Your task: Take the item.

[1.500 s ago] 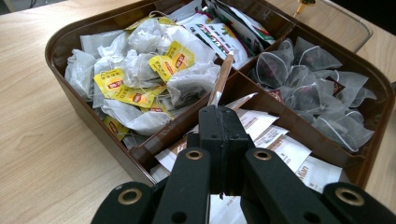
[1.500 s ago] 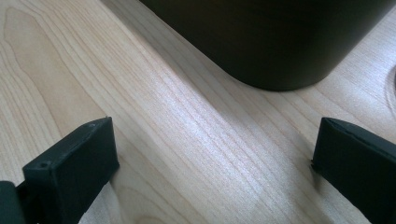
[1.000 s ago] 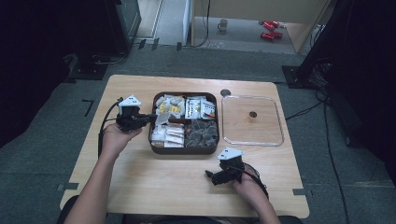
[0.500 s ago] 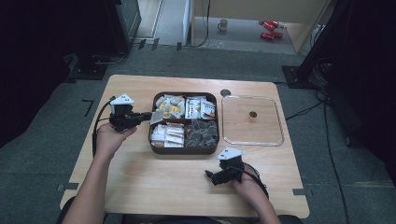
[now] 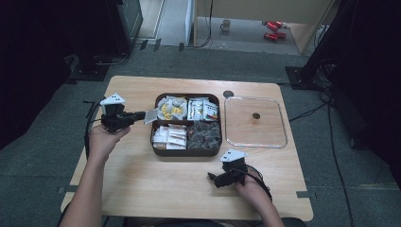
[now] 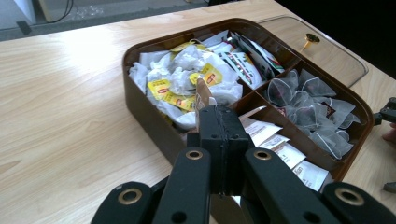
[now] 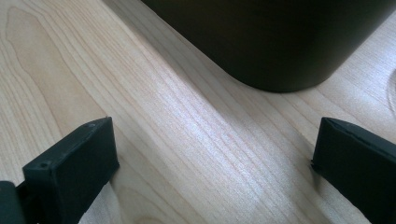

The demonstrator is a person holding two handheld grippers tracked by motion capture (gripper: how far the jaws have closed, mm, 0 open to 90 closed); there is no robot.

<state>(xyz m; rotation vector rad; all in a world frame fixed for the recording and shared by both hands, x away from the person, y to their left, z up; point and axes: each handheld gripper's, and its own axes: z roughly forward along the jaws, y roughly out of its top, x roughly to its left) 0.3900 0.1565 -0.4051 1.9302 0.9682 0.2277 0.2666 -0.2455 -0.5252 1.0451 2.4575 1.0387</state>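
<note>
1. The left gripper [image 5: 141, 115] has its jaws pinched tight on a packet [image 5: 151, 116] – a thin flat sachet held by one edge, hanging in the air just off the left wall of the box [image 5: 153, 124]. In the left gripper view the packet [image 6: 203, 94] sticks up edge-on past the jaw tips, over the top-left compartment.
2. The right gripper [image 5: 213, 178] sits low on the table [image 5: 142, 184] near the box's front edge, jaws wide apart with nothing between them. Its own camera shows bare wood and the dark box wall [image 7: 280, 37] ahead.
3. The box has four compartments: crumpled yellow-tagged teabags [image 5: 171, 108] top left, printed sachets top right, white packets [image 5: 170, 136] bottom left, mesh pyramid bags [image 5: 204, 135] bottom right. The clear lid [image 5: 255, 122] lies flat on the table, right beside the box.
4. What could go wrong, as I read it:
   - The grip is on a thin edge, so a quick swing could let the packet twist or slide out onto the table.
   - Being so floppy, it could catch on the box wall if carried low, then fold or tear.
   - If it's released from this height it may flutter – landing somewhere awkward to re-pinch, flat on the wood.
   - I can't tell if a string or a second packet trails from it – that could drag the neighbours out.
</note>
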